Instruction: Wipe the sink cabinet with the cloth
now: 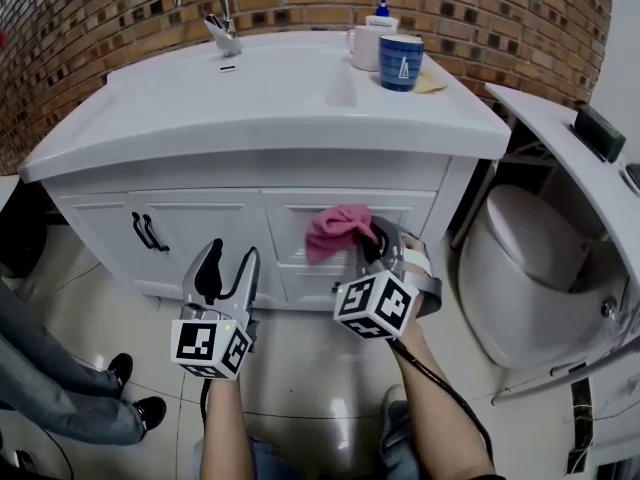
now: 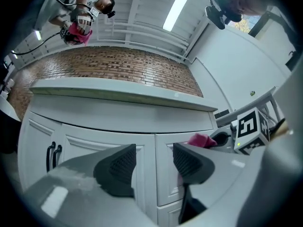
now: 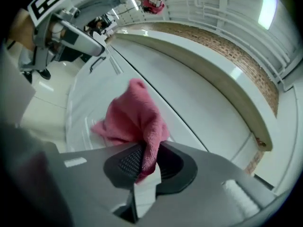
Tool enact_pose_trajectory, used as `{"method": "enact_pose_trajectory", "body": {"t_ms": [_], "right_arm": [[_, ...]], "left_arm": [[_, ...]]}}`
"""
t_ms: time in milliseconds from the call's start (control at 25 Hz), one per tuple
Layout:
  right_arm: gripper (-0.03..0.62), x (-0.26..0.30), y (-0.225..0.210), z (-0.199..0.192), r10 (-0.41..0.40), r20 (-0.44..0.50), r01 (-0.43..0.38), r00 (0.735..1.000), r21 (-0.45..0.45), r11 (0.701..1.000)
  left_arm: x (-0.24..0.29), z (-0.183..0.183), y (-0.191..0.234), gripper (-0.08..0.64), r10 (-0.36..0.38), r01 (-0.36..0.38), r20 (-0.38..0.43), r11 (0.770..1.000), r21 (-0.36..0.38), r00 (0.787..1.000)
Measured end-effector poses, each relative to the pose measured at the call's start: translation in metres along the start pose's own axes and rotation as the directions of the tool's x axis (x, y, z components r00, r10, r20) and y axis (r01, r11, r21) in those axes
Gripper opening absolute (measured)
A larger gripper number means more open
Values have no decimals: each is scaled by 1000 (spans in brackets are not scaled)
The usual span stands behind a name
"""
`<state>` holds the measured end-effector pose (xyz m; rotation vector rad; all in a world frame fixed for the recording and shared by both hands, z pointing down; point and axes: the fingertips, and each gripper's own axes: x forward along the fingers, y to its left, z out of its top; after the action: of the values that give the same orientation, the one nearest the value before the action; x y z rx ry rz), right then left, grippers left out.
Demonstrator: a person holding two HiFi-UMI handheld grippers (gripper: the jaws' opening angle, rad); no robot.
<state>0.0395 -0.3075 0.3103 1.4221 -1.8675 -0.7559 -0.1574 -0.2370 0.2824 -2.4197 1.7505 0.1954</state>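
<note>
Right gripper (image 3: 149,163) jaws pinch the pink cloth (image 3: 134,119) at the sink cabinet (image 1: 190,218) front. Left gripper (image 2: 152,167), at its 8 o'clock, jaws spread, empty. Recommend firm, overlapping strokes.

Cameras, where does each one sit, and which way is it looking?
Head view: on the person's head, looking down at the white cabinet; the person's arms, the left hand-held gripper and the right hand-held gripper show.
Left gripper view: on the left hand-held gripper, facing the cabinet doors; its own open, empty jaws show.
Right gripper view: on the right hand-held gripper, looking along the cabinet front; its own jaws show, shut on the pink cloth.
Shared: all three see the cabinet and the cloth.
</note>
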Motion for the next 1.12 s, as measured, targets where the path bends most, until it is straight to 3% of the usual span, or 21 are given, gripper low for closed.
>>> {"method": "enact_pose_trajectory", "body": {"t_ms": [160,240,320,440,560,720,800,920,1120], "right_arm": [[51,-22,-63,-73,-145,-179,169,973,129,977],[51,-30,-82,-104,-171,-250,226,953,212,951],[51,-32,-85,-112,-157,-252,224,955,269,937],[51,-30,-62,-79,-111,-150,149,983,272,951],[51,-26,-11,-12,-30,12,27,999,188,982],[51,-15,71,71,115,183,-112,976,-24,993],[51,-3,102,92,170,210,-159,963,-66,985],[51,14,129,109,212,210,-206,954,-51,977],[51,24,121,101,161,151,-156,975,-46,987]], "left_arm": [[9,5,-15,244,-21,22,27,999,-36,999],[11,7,-19,244,-27,29,39,999,-45,999],[13,8,-20,244,-24,27,45,998,-56,999],[14,6,-16,242,-7,11,51,997,-77,999],[14,4,-10,241,11,-6,53,996,-84,999],[7,1,-4,239,16,-14,35,998,-58,999],[0,2,1,239,19,-18,23,999,-35,1000],[-11,5,11,239,27,-27,13,1000,1,1000],[-22,8,26,239,47,-47,5,999,23,999]]}}
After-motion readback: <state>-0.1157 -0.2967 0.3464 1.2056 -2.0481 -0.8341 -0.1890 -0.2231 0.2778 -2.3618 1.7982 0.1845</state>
